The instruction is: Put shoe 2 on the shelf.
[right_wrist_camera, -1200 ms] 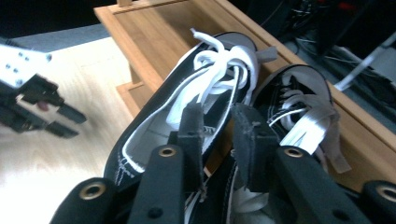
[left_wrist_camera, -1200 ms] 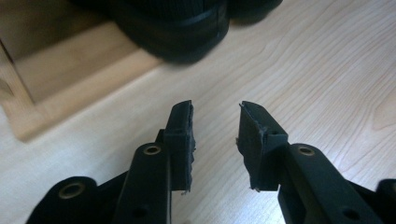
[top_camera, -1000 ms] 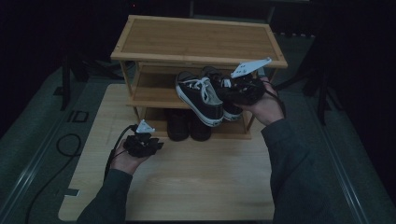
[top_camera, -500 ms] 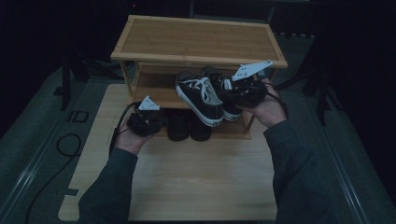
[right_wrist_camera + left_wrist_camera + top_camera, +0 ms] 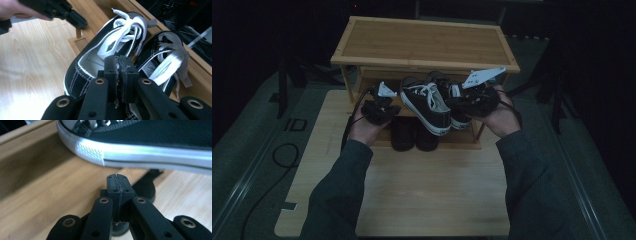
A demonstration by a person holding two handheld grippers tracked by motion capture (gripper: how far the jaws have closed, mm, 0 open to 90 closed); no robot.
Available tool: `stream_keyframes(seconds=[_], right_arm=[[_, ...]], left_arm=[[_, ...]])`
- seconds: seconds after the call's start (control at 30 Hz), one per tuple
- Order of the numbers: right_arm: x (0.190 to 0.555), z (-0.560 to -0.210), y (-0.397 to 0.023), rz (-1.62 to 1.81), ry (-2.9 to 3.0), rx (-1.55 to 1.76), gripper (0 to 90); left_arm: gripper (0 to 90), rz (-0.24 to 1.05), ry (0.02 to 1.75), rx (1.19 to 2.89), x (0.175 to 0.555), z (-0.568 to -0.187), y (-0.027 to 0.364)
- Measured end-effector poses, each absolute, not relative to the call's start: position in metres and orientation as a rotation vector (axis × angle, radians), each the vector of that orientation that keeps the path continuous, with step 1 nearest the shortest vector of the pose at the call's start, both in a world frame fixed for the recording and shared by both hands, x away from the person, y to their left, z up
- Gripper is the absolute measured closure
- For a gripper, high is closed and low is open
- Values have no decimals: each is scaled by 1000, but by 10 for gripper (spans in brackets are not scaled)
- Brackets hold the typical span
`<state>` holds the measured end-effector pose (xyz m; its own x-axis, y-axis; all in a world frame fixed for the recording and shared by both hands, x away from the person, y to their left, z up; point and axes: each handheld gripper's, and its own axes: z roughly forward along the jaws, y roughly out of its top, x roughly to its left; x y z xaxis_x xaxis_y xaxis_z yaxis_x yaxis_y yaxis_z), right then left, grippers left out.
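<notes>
Dim room, bamboo shoe rack [image 5: 424, 45] on the table [image 5: 412, 190]. Left gripper [image 5: 382, 111] has risen to 9 o'clock of the black sneaker [image 5: 424, 105], jaws just pressed together, empty. Right gripper [image 5: 469, 100] pinches the sneaker's heel collar over the middle shelf; placement pending.

A shoe rack [image 5: 427, 42] stands at the far end of a mat [image 5: 422, 190]. Two sneakers [image 5: 426, 104] sit side by side on its middle shelf, toes twd the person; another pair [image 5: 412, 137] stands below them.
</notes>
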<state>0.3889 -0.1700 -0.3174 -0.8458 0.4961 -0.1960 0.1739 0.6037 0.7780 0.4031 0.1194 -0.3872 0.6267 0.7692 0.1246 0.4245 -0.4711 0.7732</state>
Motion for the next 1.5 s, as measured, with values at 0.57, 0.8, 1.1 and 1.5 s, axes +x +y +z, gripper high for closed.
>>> stream_keyframes(seconds=[0.57,0.8,1.1,1.5], right_arm=[[386,-322,-185,1108,2440,543,884],[380,-324,-184,1085,2464,492,873],[365,-342,-179,1092,2531,416,873],[352,-364,-155,1092,2617,301,864]], left_arm=[[900,759,998,2183,427,-392,93],[900,785,1037,2164,431,-393,94],[900,766,1076,2132,435,-393,97],[900,743,1085,2131,434,-392,110]])
